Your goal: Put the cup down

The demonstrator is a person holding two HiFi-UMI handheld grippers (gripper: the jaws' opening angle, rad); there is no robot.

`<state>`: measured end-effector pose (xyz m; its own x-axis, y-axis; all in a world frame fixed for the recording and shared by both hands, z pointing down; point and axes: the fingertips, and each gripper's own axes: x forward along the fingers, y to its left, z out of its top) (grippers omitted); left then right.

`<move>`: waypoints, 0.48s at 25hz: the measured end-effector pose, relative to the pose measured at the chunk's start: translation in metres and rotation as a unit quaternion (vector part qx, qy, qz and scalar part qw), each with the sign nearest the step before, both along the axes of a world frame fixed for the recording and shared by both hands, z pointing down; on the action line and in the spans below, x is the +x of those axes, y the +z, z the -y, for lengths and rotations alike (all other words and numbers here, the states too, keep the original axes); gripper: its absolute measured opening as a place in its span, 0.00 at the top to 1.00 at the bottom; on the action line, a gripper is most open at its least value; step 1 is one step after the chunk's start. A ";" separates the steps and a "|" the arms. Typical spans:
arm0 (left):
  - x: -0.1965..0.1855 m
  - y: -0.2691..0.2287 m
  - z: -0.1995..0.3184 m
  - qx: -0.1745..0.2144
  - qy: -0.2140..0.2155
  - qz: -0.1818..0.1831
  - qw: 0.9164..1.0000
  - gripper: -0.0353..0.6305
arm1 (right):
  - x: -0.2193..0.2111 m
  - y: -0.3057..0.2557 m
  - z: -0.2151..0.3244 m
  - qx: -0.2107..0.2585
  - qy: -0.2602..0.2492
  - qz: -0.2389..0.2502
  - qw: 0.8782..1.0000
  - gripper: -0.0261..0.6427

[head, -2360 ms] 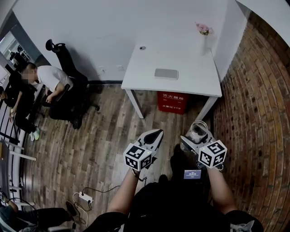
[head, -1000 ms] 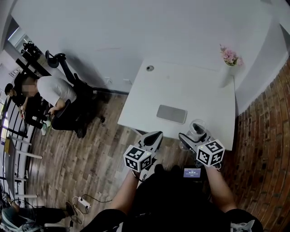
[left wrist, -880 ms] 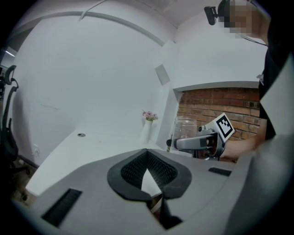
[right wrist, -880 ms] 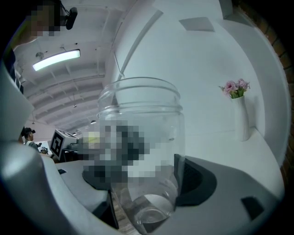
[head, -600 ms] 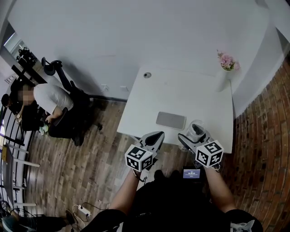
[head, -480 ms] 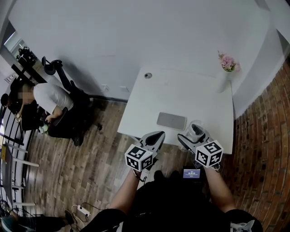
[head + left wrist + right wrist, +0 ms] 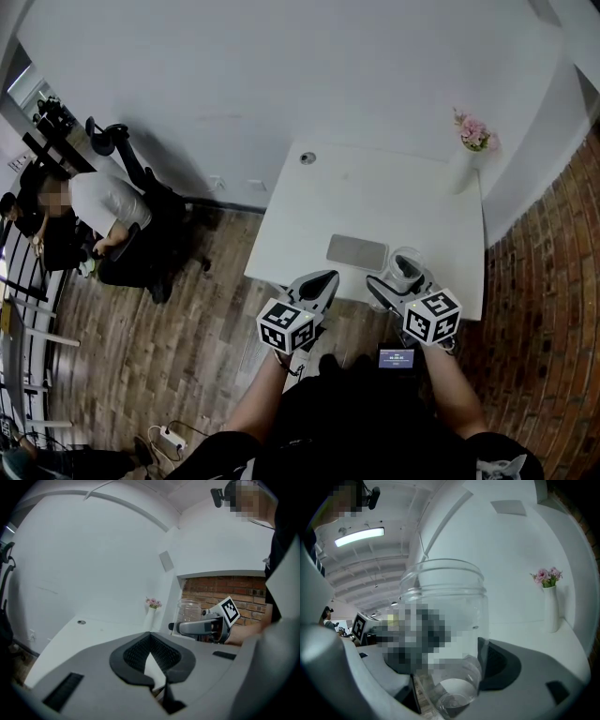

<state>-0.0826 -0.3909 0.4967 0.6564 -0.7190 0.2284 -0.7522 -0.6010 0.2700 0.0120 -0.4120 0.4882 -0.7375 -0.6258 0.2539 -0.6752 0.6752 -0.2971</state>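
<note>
**Cup carried up to the table, not set down**

Since the earliest frame the table (image 7: 375, 202) had come much nearer in the head view. It first stood well ahead across the wood floor (image 7: 169, 328), and now its near edge lay right under the tips of both grippers. Over the last half second nothing had visibly shifted.

The right gripper (image 7: 403, 277) held the cup (image 7: 407, 266), a clear, wide-mouthed jar shape. In the right gripper view the cup (image 7: 445, 634) stood upright and empty between the jaws. They were spread wide, and the dark pad on the right pressed its side. The right gripper (image 7: 450, 665) kept it above the table's near edge, just right of a flat grey pad (image 7: 357, 252). No view showed whether the base touched the tabletop.

The left gripper (image 7: 323, 279) hovered beside the right one, a little apart, over the same edge. In its own view the left gripper (image 7: 151, 639) had its pads drawn together at the tips with nothing between them. That view also showed the cup (image 7: 188, 613) off to the right.

At the table's far right corner stood a white vase (image 7: 461, 169) of pink flowers, close to the brick wall (image 7: 553, 281). A small round fitting (image 7: 308, 157) sat near the far left corner. Well to the left, a person (image 7: 103, 202) sat bent forward on a black chair (image 7: 131, 169).
</note>
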 end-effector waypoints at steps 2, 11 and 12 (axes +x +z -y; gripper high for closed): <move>0.000 0.001 0.000 -0.001 0.000 0.000 1.000 0.94 | 0.000 0.001 0.000 0.000 0.000 0.000 1.000 0.40; 0.001 0.000 0.001 -0.003 0.001 -0.001 1.000 0.94 | 0.003 0.006 0.004 -0.001 0.004 -0.007 1.000 0.40; 0.002 0.000 0.001 -0.003 0.001 -0.001 1.000 0.94 | 0.004 0.007 0.007 0.001 0.005 -0.009 1.000 0.40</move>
<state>-0.0806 -0.3922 0.4967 0.6584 -0.7164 0.2310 -0.7504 -0.6009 0.2754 0.0164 -0.4187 0.4950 -0.7266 -0.6336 0.2656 -0.6870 0.6688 -0.2840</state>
